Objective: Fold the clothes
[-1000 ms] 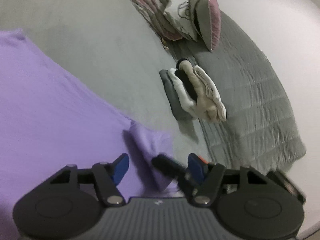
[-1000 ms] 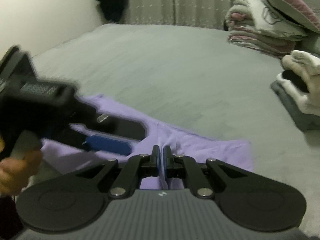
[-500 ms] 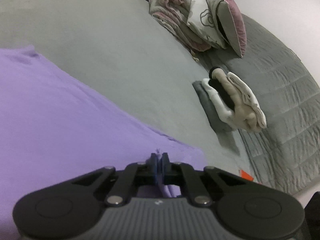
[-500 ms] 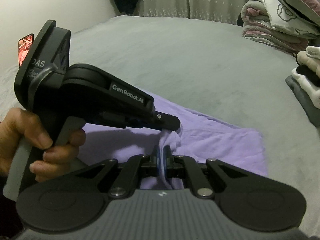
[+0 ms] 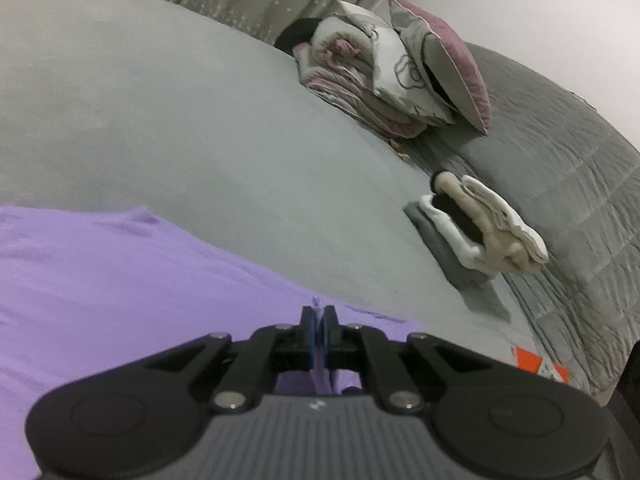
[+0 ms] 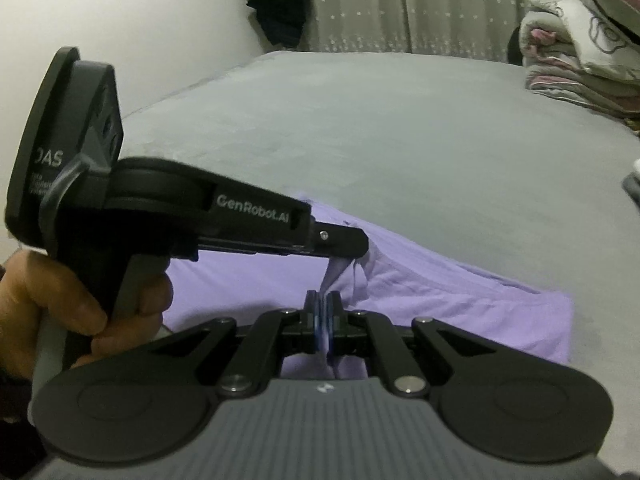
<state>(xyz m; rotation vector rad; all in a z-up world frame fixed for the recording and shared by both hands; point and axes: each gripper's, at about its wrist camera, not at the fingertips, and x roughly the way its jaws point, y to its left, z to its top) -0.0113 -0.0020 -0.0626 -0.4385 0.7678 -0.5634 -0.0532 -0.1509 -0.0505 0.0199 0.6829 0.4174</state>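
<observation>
Your left gripper (image 5: 319,316) is pinching a fold of the purple garment (image 5: 120,280), and your right gripper (image 6: 325,304) is clamped on the same cloth just beside it. The garment lies spread on the grey bed (image 5: 180,128), with folded clothes (image 5: 480,224) well apart.

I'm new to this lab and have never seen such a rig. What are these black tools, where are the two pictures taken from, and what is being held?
A person holds a handheld two-finger gripper in each hand; each carries a camera looking along its fingers. One picture comes from the left gripper, the other from the right gripper, which also sees the left one and the hand gripping it. A purple garment lies on a grey bed. Both pairs of jaws are shut on its cloth. Beyond lie folded clothes and stacked bedding.
</observation>
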